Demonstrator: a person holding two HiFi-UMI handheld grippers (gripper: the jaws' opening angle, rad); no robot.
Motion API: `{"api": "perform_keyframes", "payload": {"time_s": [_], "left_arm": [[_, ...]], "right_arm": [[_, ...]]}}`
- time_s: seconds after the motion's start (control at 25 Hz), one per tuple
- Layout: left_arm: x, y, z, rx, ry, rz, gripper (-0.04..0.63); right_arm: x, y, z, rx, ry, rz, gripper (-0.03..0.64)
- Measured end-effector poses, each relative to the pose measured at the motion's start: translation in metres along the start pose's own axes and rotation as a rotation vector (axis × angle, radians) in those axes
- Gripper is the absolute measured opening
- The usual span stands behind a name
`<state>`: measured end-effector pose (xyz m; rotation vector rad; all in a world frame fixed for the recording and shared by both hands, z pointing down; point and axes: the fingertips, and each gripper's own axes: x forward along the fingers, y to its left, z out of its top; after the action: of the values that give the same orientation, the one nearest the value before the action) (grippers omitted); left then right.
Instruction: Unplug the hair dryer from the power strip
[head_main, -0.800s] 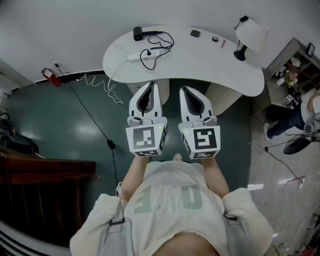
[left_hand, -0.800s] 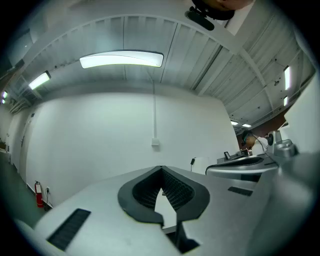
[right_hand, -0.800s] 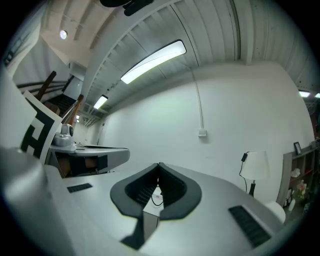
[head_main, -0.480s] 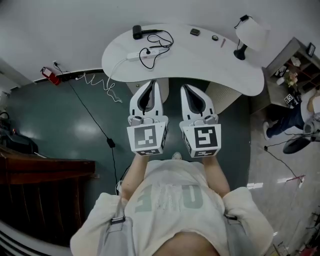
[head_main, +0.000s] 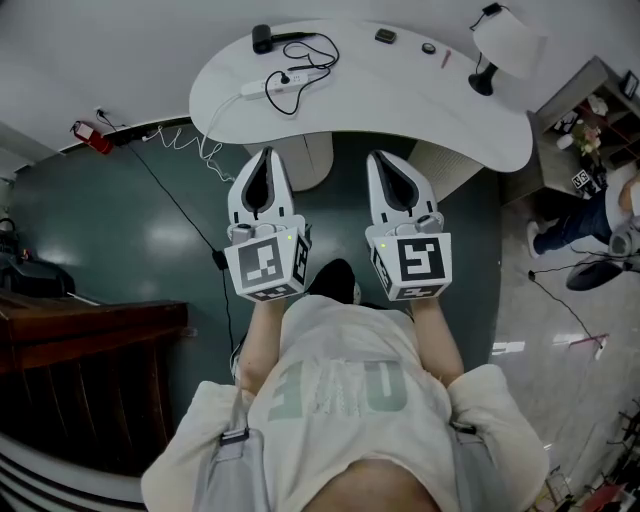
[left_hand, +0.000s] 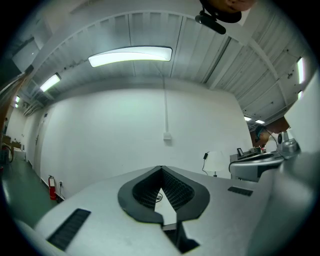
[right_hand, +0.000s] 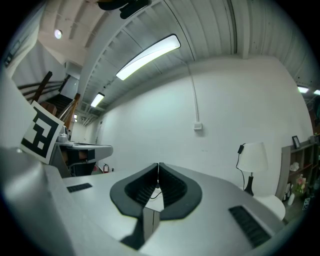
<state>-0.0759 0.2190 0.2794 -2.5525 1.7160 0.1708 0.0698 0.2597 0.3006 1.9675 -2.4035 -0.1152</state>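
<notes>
On curved table (head_main: 400, 105), slim power strip (head_main: 279, 82)

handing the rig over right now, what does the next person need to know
Left gripper: shut, empty, held in front of the white table, short of it.
Right gripper: shut, empty, beside the left one, also short of the table.
Hair dryer: lies at the table's far left end. The power strip lies just nearer, and a dark plug appears to sit in it.
Done: nothing touched yet.
Left: reach the strip, open a gripper, grip the plug and pull it out, probably steadying the strip with the other gripper.
</notes>
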Motion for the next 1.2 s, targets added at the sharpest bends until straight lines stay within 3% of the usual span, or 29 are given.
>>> {"api": "perform_keyframes", "payload": {"time_s": [0.28, 0.6, 1.2], "left_arm": [[0.012, 0.024, -0.001, 0.014, -0.011, 0.066, 0.014], [0.064, 0.037, 0.003, -0.002, -0.059, 0.072, 0.014], [0.216, 0.096, -0.016, 0.015, -0.065, 0.104, 0.014]], "right_arm": [[0.013, -0.005, -0.008, -0.02, 0.014, 0.021, 0.021], [0.06, -0.03, 0.003, -0.053, -0.008, 0.006, 0.02], [0.233, -0.072, -0.019, -0.047, 0.044, 0.049, 0.021]]}}
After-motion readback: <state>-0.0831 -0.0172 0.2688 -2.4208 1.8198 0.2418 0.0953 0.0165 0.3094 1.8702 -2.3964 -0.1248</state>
